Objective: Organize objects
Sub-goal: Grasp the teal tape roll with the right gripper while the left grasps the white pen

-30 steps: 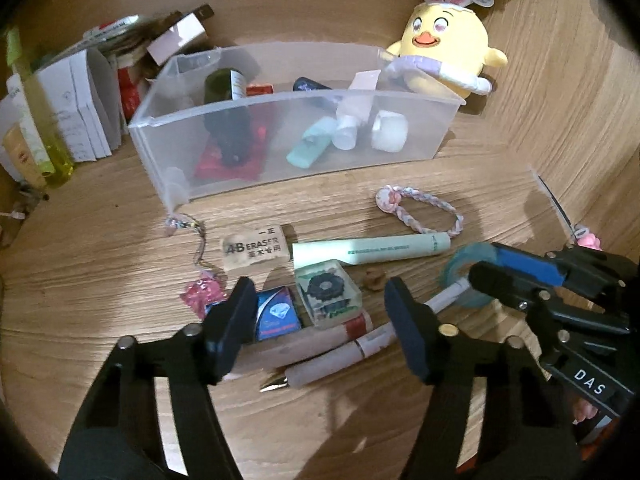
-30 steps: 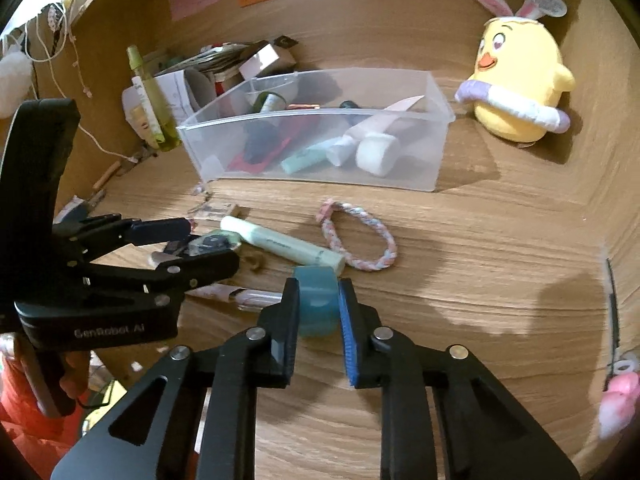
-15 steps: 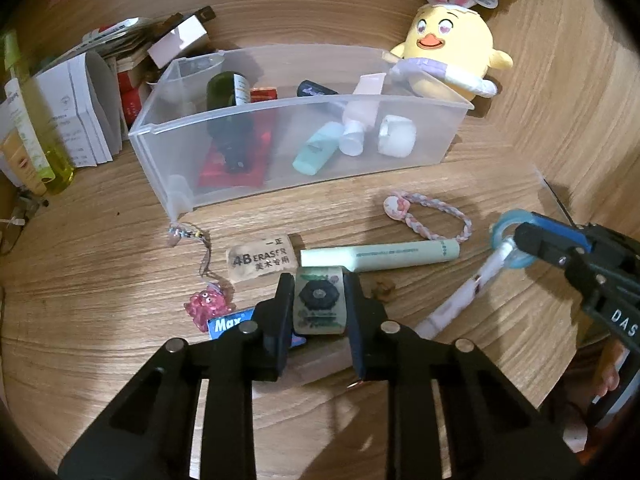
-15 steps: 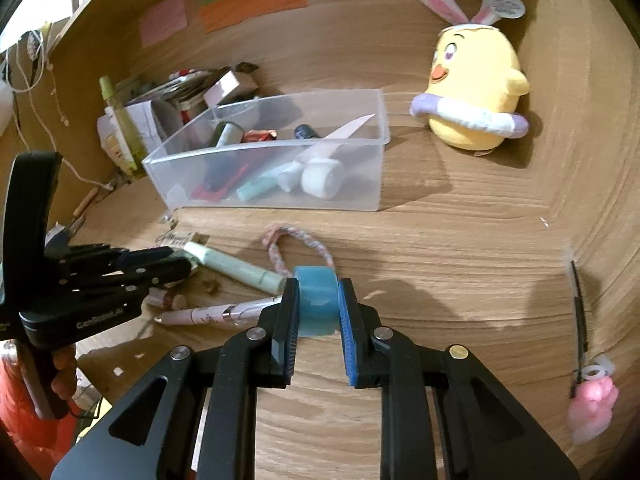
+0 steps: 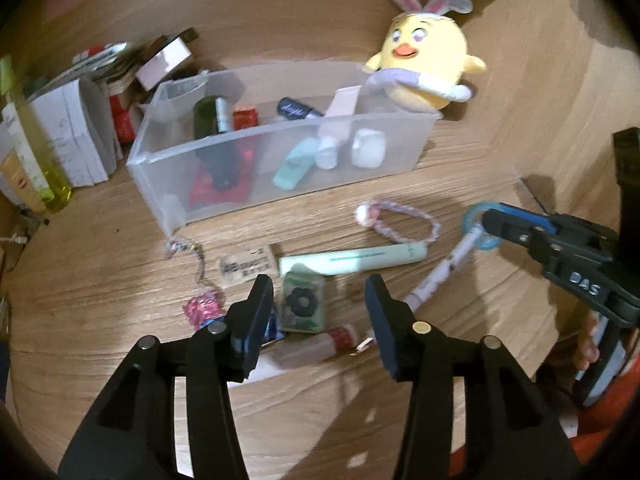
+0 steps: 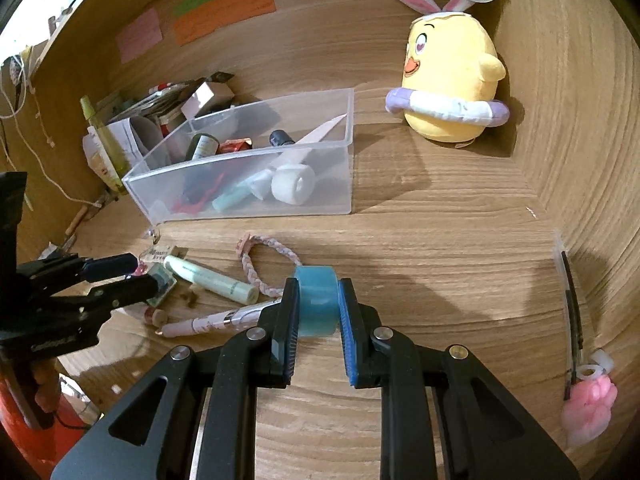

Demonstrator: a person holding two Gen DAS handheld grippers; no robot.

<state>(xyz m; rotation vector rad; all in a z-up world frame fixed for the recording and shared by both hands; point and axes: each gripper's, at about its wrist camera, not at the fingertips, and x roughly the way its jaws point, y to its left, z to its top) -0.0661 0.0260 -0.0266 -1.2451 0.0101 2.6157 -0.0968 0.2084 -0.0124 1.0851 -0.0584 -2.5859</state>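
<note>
1. Left gripper (image 5: pixel 320 312): jaws just reopened, part-open; small clear green-black box (image 5: pixel 303 305) lies loose between, nearer its left pad.
2. Right gripper (image 6: pixel 318 312) is clamped on blue translucent tape roll (image 6: pixel 316 300), right of that box.
3. Clear plastic bin (image 5: pixel 256 196), beyond box: dark bottle, tubes, white roll inside.

The desk (image 6: pixel 440 248) is showing matt wood grain. The storage bin (image 6: pixel 348 152) is looking like frosted, translucent plastic. The chick toy (image 6: pixel 452 76) is wearing soft plush cloth. The bracelet (image 5: pixel 400 222) is showing braided cord. The tape roll (image 6: pixel 316 304) is gleaming as glossy translucent blue plastic between matt black gripper fingers (image 6: pixel 286 320).
</note>
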